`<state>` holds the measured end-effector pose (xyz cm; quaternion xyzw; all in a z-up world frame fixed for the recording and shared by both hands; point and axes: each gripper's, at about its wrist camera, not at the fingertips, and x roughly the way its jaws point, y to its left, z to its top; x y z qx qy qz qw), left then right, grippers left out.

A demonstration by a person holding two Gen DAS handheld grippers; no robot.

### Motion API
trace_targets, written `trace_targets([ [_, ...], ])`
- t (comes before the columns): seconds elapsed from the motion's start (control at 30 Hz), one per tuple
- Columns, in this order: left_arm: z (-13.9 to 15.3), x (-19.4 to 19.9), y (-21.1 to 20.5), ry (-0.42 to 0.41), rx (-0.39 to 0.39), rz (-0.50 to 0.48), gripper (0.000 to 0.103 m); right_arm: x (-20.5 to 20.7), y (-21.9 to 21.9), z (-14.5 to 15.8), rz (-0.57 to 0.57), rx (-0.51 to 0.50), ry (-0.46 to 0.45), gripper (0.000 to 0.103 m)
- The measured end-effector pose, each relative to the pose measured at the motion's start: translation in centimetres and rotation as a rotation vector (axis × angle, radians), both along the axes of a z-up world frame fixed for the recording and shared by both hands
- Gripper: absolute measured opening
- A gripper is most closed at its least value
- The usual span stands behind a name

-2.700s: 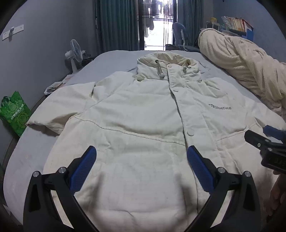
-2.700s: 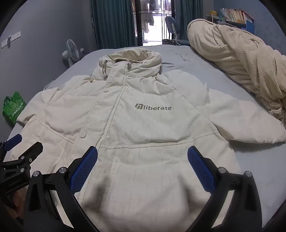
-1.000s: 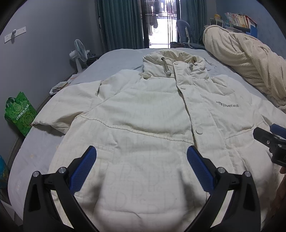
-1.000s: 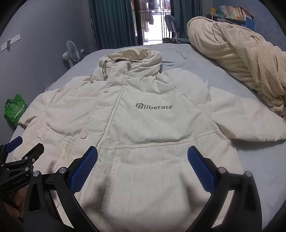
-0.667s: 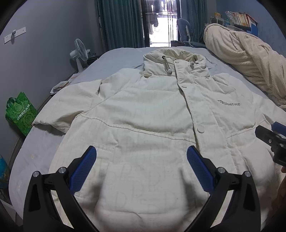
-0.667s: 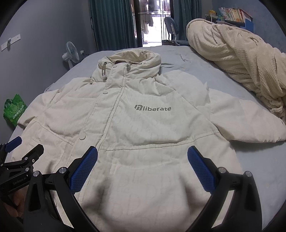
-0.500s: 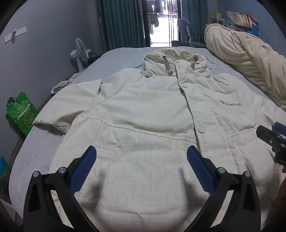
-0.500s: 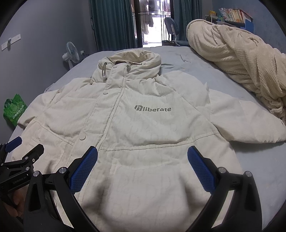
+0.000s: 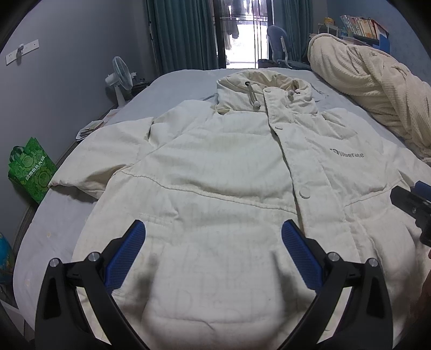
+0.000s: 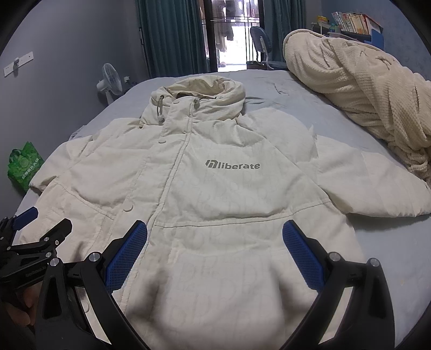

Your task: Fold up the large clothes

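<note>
cream-white and puffy, the hooded jacket lay spread face up on the grey-blue bed sheet, its front closed with snap buttons and its hood pointing toward the far end of the bed. both sleeves stretched out to the sides, and grey "liberate" lettering sat on the chest. two drawcords with round stoppers hung from the collar.

the left gripper hovered over the lower hem area on one side of the front closure, its blue-padded fingers spread wide with nothing between them. the right gripper hovered over the hem on the other side, below the lettering, its jaws likewise wide apart and empty. each gripper showed at the edge of the other's view, and part of a hand was visible in the lower left corner of the right wrist view.

beside the jacket, along the right edge of the bed, lay a bunched cream waffle-textured blanket, close to the outstretched sleeve. on the floor at the left stood a green patterned shopping bag and a white pedestal fan against the grey wall. teal curtains framed a bright glass door at the far end, with a blue desk chair near it and a shelf of books at the upper right.
</note>
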<state>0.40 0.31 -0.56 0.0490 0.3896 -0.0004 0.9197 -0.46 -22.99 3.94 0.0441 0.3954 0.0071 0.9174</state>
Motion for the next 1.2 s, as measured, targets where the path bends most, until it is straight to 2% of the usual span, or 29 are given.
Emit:
trace_targets([
  [0.27,-0.1,0.2,0.0,0.004,0.001,0.003,0.097,0.1,-0.2,0.2,0.000,0.006,0.006,0.097],
  [0.47,-0.1,0.5,0.2,0.004,-0.006,0.006,0.097,0.6,-3.2,2.5,-0.024,0.073,-0.007,0.097],
  [0.67,0.1,0.7,0.4,0.005,-0.017,0.011,0.097,1.3,-11.0,5.2,-0.126,0.073,-0.010,0.097],
  [0.77,0.2,0.7,0.3,0.002,-0.014,0.007,0.097,1.4,-14.8,5.2,-0.174,0.069,0.005,0.097],
  [0.97,0.1,0.8,0.1,0.004,-0.002,0.006,0.097,0.4,-26.0,1.9,-0.367,0.155,0.064,0.097],
  [1.13,-0.3,1.0,0.1,0.013,0.006,0.011,0.097,-1.3,-32.1,-1.2,-0.476,0.236,0.079,0.096],
  [1.2,-0.5,1.1,0.0,0.016,0.012,0.007,0.097,-1.7,-34.1,-2.5,-0.523,0.269,0.094,0.091],
])
